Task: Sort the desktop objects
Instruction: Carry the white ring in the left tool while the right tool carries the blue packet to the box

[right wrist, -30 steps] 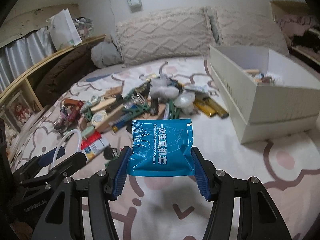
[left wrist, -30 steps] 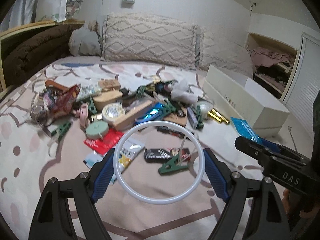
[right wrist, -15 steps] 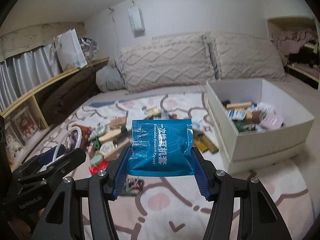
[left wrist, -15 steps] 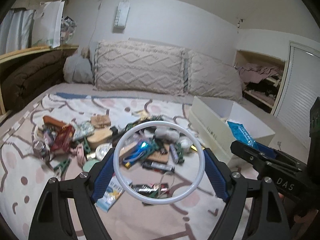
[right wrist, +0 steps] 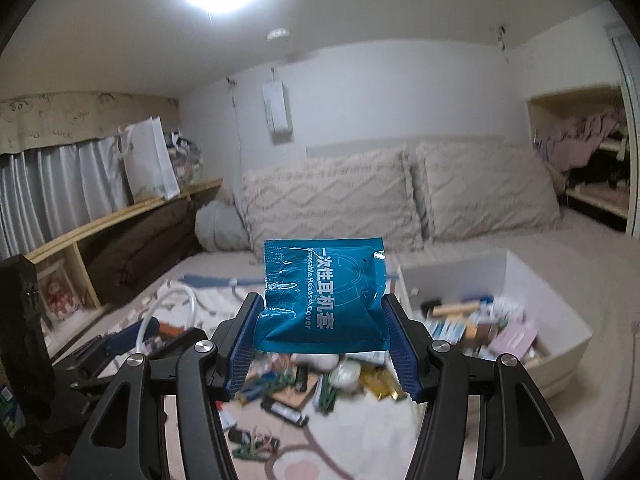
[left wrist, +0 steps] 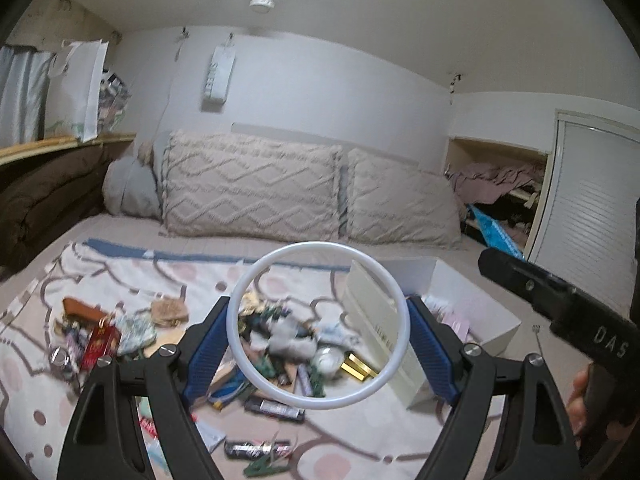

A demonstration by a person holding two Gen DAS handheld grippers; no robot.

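My left gripper (left wrist: pixel 318 326) is shut on a white plastic ring (left wrist: pixel 276 262), held upright between its blue pads, high above the bed. A blue foil packet (right wrist: pixel 324 296) with white print sits clamped in my right gripper (right wrist: pixel 322 326), also raised in the air. The right gripper's black body (left wrist: pixel 560 304) shows at the right of the left wrist view, with the blue packet (left wrist: pixel 496 234) edge-on. Below lies a pile of small desktop objects (left wrist: pixel 288 340) on the patterned bedspread. A white box (right wrist: pixel 500 316) with several sorted items stands to the right of the pile.
Two beige pillows (left wrist: pixel 252 192) lean on the back wall. A brown duvet (left wrist: pixel 44 196) and wooden shelf run along the left. An open closet (left wrist: pixel 500 188) with clothes is at the right. A red packet (left wrist: pixel 98 346) and black tubes (left wrist: pixel 276 406) lie on the bedspread.
Both grippers rose and tilted up with their loads held. The pile and box slid down in both views, and wall and ceiling came into sight.
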